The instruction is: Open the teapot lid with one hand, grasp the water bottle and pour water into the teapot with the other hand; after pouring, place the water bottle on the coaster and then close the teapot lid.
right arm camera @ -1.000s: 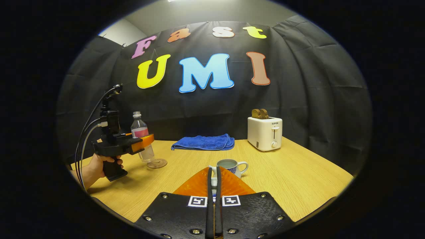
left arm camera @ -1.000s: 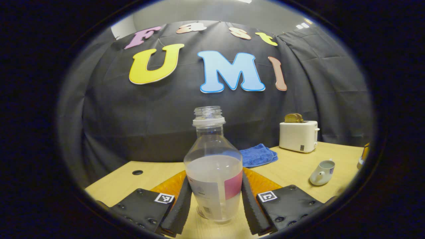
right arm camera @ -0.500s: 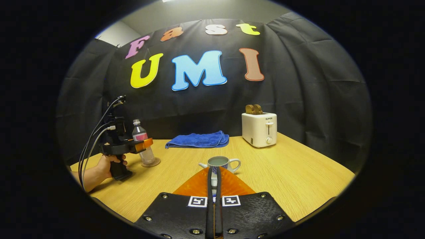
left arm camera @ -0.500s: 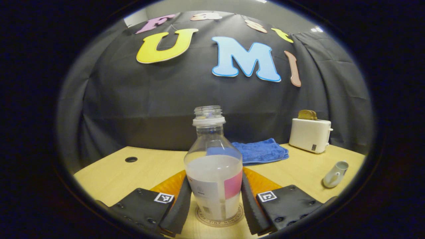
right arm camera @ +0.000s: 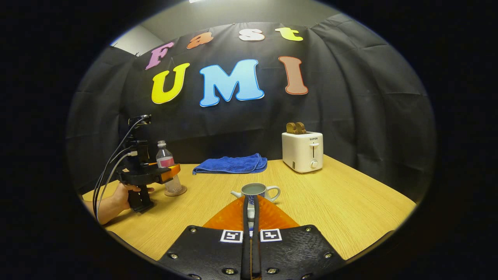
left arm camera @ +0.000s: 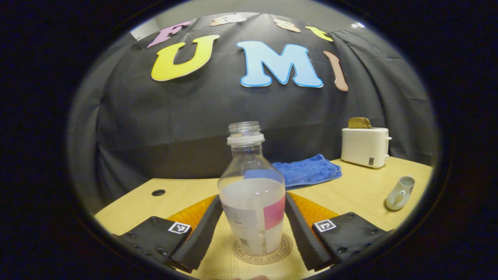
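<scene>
We see water bottle (left arm camera: 252, 202) upright on coaster (left arm camera: 263, 252), cap off, abt half full. Left gripper (left arm camera: 253, 223) fingers (left arm camera: 200, 233) spread either side of bottle, small gaps both sides (not pressing, as far as we can tell). In right gripper view, right gripper (right arm camera: 251, 212) pinched tight on small white piece, prob. lid (right arm camera: 251, 213). Teapot (right arm camera: 255, 191) open, on table (right arm camera: 330, 202) just beyond fingertips. Blue towel (right arm camera: 231, 165), toaster (right arm camera: 302, 151) at back.

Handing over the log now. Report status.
Left gripper open around clear plastic water bottle, standing on round cork coaster. Right gripper shut on lid; white ceramic teapot open.
</scene>
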`<state>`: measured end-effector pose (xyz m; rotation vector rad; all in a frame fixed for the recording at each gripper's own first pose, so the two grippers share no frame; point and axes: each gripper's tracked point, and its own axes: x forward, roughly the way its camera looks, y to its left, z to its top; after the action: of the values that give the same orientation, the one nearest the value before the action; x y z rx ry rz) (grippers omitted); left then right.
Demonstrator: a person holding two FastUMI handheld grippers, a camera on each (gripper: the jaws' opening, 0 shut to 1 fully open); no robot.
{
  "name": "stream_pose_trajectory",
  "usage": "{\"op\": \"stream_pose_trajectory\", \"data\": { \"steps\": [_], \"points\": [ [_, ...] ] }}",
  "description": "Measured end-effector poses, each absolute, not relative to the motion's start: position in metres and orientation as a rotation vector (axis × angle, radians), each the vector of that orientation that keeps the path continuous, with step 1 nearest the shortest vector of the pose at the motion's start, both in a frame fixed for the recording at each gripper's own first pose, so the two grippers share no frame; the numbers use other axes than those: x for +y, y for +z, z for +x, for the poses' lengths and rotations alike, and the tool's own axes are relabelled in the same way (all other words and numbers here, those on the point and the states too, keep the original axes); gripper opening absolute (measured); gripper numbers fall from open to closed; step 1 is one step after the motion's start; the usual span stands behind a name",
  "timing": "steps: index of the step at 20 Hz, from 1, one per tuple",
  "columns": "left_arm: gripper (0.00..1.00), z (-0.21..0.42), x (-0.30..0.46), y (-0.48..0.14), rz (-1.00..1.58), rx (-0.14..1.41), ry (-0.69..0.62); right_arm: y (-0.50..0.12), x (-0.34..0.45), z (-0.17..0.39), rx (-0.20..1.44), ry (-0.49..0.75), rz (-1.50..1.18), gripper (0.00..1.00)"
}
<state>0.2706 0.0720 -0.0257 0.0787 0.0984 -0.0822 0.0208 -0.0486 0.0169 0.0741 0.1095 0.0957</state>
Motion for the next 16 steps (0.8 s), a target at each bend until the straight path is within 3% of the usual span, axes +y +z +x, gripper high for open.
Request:
{"op": "stream_pose_trajectory", "data": {
  "steps": [11,16],
  "points": [
    [1.00,0.218,0.074,-0.014,0.068,0.077,-0.074,0.028,-0.042,0.016,0.083,0.113,0.065,0.02],
    [1.00,0.168,0.090,0.004,0.040,0.050,-0.028,0.046,-0.043,0.060,0.009,0.095,0.012,0.02]
  ]
}}
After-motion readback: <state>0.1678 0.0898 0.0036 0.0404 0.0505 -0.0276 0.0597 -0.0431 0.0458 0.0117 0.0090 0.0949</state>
